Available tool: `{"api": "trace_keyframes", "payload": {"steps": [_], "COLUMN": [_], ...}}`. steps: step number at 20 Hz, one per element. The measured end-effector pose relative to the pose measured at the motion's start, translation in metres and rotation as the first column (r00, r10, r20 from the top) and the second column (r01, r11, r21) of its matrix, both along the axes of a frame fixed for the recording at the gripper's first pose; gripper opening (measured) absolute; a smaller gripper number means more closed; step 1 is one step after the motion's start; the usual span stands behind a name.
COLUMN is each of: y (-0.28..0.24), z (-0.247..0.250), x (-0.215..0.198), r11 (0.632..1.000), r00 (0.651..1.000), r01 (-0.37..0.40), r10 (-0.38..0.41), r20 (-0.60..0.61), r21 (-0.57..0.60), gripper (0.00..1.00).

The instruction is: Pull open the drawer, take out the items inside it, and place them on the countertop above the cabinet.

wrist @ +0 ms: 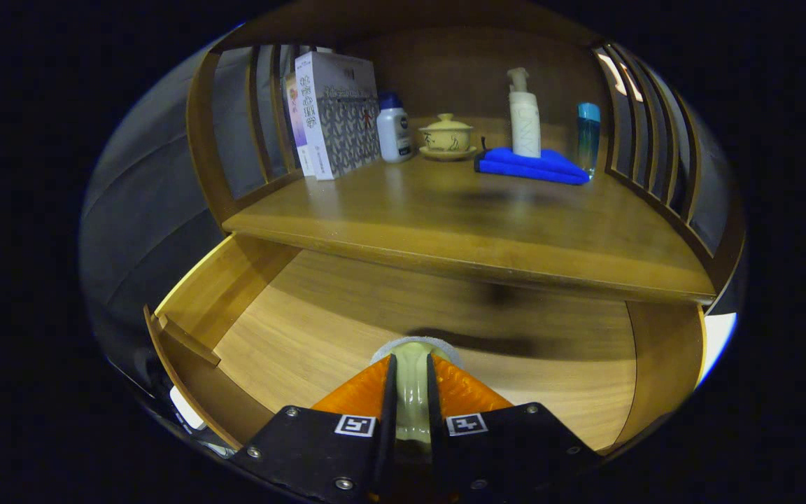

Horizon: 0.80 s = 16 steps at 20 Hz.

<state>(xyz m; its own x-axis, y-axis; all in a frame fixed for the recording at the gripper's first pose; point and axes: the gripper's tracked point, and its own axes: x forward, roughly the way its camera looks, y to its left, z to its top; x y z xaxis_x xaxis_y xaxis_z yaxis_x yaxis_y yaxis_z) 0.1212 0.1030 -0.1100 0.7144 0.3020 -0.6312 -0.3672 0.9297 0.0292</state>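
Observation:
My gripper [411, 367] is shut on a pale, translucent bottle-like item [413, 392] with a silvery round top, pinched between both fingers. It hangs above the open wooden drawer [347, 322], whose bare floor shows below and ahead of the fingers. Beyond the drawer lies the wooden countertop [459, 224] of the cabinet. On the countertop, toward the back, a white pump bottle [525, 115] stands on a folded blue cloth [529, 164], with a blue-capped clear bottle [588, 136] beside it.
At the back of the countertop stand books [333, 112], a white bottle with a blue cap [394, 129] and a yellow lidded cup on a saucer [447, 136]. Slatted wooden side rails [648, 140] fence the countertop left and right. The drawer's side walls [214, 287] rise on both sides.

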Motion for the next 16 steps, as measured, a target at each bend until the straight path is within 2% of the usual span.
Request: {"api": "trace_keyframes", "payload": {"steps": [7,11,16], "y": [0.008,0.023,0.023], "z": [0.066,0.103,0.137], "x": [0.004,0.001,0.029], "r11": [0.998,0.992,0.991], "r00": [0.985,0.976,0.961], "r01": [-0.032,-0.062,-0.017], "r10": [0.023,0.036,-0.021], "r20": [0.171,0.217,0.276], "r21": [0.05,0.114,0.135], "gripper": [0.23,0.23,0.23]}}
